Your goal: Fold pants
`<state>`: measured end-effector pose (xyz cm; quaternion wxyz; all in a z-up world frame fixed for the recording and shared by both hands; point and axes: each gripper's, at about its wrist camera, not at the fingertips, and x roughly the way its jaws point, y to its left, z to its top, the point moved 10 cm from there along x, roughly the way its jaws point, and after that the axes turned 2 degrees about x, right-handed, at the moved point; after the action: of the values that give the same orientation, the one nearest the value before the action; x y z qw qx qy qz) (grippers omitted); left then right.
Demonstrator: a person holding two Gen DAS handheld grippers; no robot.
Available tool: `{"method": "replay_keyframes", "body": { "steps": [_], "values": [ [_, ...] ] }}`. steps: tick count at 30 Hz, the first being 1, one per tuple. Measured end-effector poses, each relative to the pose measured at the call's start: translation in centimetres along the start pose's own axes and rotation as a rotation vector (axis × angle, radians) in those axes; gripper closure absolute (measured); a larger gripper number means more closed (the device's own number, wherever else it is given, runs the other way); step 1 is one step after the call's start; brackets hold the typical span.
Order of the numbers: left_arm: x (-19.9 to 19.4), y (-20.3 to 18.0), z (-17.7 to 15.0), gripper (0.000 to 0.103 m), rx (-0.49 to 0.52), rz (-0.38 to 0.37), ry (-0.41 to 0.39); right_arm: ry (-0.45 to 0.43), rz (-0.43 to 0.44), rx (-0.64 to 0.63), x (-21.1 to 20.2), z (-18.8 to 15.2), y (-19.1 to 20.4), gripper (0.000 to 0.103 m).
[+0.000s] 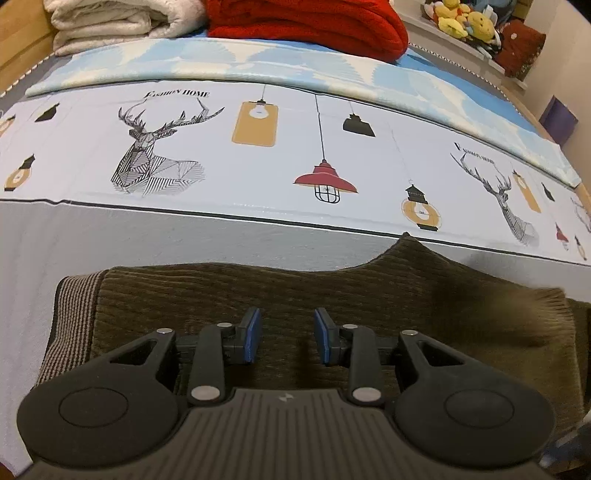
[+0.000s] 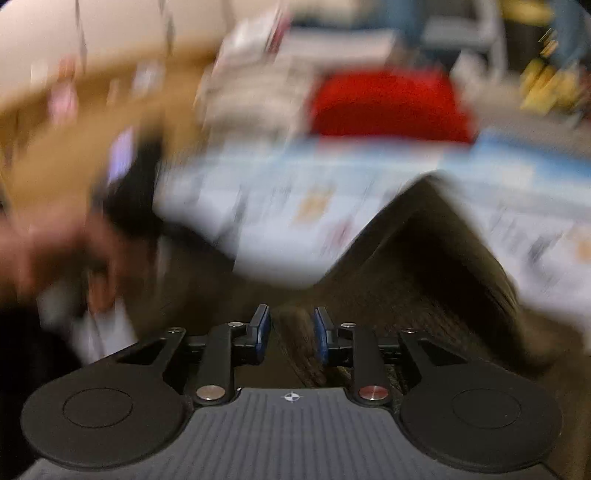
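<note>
Both grippers, left (image 1: 287,334) and right (image 2: 291,334), hover parted over my olive corduroy pants (image 1: 258,291); I'd pinch both layers squarely near the bed's (image 1: 184,236) front edge.

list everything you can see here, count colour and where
pants: one, dark olive ribbed knit with a striped waistband, flat on the near part of the bed under both grippers
bed sheet: one, pale with deer and lamp prints, grey band in front
blue and white blanket: one, across the far part of the bed
red blanket: one, folded, far end
cream blanket: one, folded, far left
plush toys: several, mostly yellow, ledge at far right
left gripper: black with blue pads, open over the pants
right gripper: same colours, open, view blurred
</note>
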<state>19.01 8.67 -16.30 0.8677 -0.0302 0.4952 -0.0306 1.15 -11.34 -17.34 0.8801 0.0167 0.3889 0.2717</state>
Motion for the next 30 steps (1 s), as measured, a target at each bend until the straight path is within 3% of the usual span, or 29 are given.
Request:
{"method": "replay_keyframes", "body": {
  "steps": [4, 7, 9, 11, 14, 16, 20, 23, 28, 29, 30],
  "values": [
    [-0.3, -0.3, 0.3, 0.065, -0.001, -0.029, -0.01, 0.035, 0.013, 0.004, -2.3, -0.5, -1.9, 0.076],
    [-0.2, -1.5, 0.5, 0.065, 0.01, -0.056, -0.012, -0.019, -0.061, 0.014, -6.7, 1.5, -7.5, 0.069],
    [-0.1, -2.8, 0.6, 0.065, 0.024, -0.082, -0.009, -0.056, -0.2, 0.052, -9.6, 2.3, -13.6, 0.06],
    [0.1, -4.4, 0.5, 0.065, 0.043, -0.12, 0.002, -0.062, -0.369, 0.141, -12.0, 2.0, -20.9, 0.06],
    [0.6, -6.8, 0.1, 0.065, 0.078, -0.161, 0.022, -0.038, -0.638, 0.308, -14.8, -1.3, -31.1, 0.06],
    [1.0, -8.1, -0.2, 0.065, 0.109, -0.156, 0.03, -0.015, -0.725, 0.434, -15.8, -4.0, -35.7, 0.06],
    [1.8, -9.3, -0.4, 0.065, 0.139, -0.141, 0.04, 0.009, -0.707, 0.618, -15.5, -7.1, -39.9, 0.06],
    [2.4, -9.3, -0.3, 0.065, 0.137, -0.13, 0.047, 0.062, -0.691, 0.582, -13.3, -7.8, -40.5, 0.058],
    [2.8, -8.7, -0.3, 0.065, 0.139, -0.108, 0.054, 0.155, -0.754, 0.512, -12.1, -8.7, -42.2, 0.058],
    [2.9, -8.5, -0.3, 0.065, 0.138, -0.103, 0.055, 0.171, -0.776, 0.509, -12.0, -9.0, -42.5, 0.061],
    [2.9, -8.2, -0.3, 0.065, 0.133, -0.099, 0.055, 0.175, -0.799, 0.517, -12.3, -9.1, -42.7, 0.075]
  ]
}}
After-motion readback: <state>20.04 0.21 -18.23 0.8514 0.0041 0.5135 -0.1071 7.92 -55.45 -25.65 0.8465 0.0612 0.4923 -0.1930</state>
